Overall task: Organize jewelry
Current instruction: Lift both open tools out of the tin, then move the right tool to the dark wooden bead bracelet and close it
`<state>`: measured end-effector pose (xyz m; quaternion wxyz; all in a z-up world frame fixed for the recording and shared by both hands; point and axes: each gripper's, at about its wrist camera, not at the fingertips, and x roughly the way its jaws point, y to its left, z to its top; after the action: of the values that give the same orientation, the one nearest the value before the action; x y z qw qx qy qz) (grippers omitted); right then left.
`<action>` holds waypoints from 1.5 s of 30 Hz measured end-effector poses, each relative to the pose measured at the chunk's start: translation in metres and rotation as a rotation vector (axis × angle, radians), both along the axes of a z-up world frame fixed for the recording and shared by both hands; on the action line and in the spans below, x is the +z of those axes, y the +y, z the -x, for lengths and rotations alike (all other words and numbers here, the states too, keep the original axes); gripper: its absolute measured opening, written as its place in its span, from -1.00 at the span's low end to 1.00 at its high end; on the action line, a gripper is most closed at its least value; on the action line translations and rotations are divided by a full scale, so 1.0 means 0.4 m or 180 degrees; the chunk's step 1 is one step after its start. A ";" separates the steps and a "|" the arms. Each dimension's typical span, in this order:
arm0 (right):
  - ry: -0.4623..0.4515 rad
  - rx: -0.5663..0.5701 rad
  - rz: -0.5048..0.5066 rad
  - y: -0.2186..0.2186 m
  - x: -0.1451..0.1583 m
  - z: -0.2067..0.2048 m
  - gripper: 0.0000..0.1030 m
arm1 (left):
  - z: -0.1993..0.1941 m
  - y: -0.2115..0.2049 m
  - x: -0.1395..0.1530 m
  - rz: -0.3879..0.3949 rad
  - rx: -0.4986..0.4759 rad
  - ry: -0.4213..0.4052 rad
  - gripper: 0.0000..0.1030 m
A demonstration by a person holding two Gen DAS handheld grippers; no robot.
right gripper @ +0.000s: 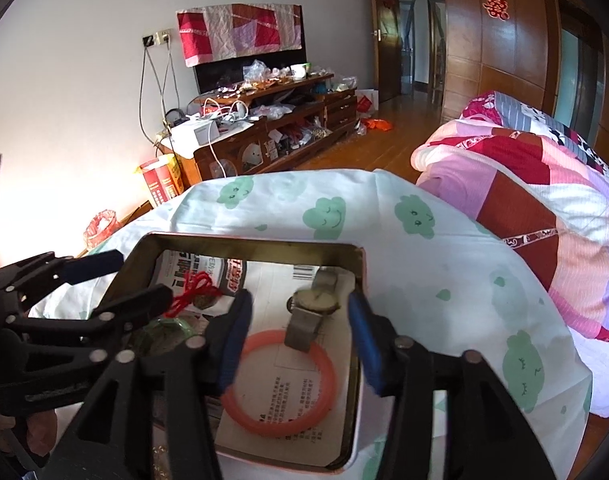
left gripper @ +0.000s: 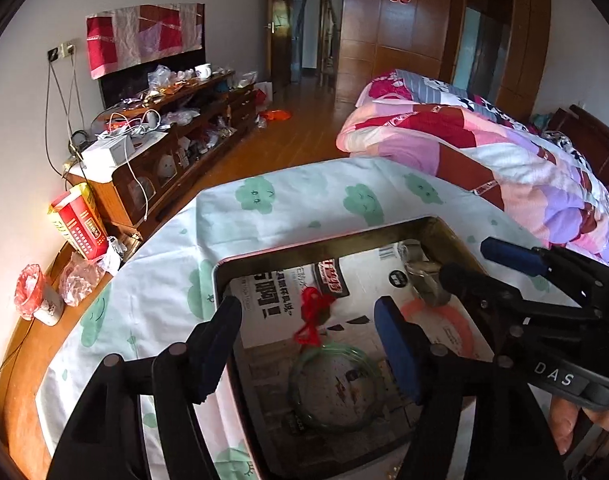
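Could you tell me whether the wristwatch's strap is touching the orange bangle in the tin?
Touching: in the right wrist view, the lower strap end of the wristwatch lies across the top rim of the orange bangle, with no gap visible.

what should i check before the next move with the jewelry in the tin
1. Left gripper open, nothing between its pads: ok
2. Right gripper open, holding nothing: ok
3. Green bangle lying in the tin: ok
4. Orange bangle flat in the tin: ok
5. Watch clear of the orange bangle: not ok, its strap end overlaps the ring
6. Red cord free of the green bangle: cannot tell
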<state>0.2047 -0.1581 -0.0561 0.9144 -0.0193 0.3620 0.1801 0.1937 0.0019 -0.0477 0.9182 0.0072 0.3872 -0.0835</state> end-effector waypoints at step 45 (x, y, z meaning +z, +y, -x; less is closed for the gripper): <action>0.0044 -0.0100 0.0031 -0.080 -0.012 0.219 0.50 | 0.261 0.071 -0.038 -0.0130 0.0217 0.0164 0.35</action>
<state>0.1170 -0.1900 -0.0610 0.9145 -0.0167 0.3695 0.1641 0.0894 0.0304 -0.0629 0.9099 0.0106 0.4124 -0.0443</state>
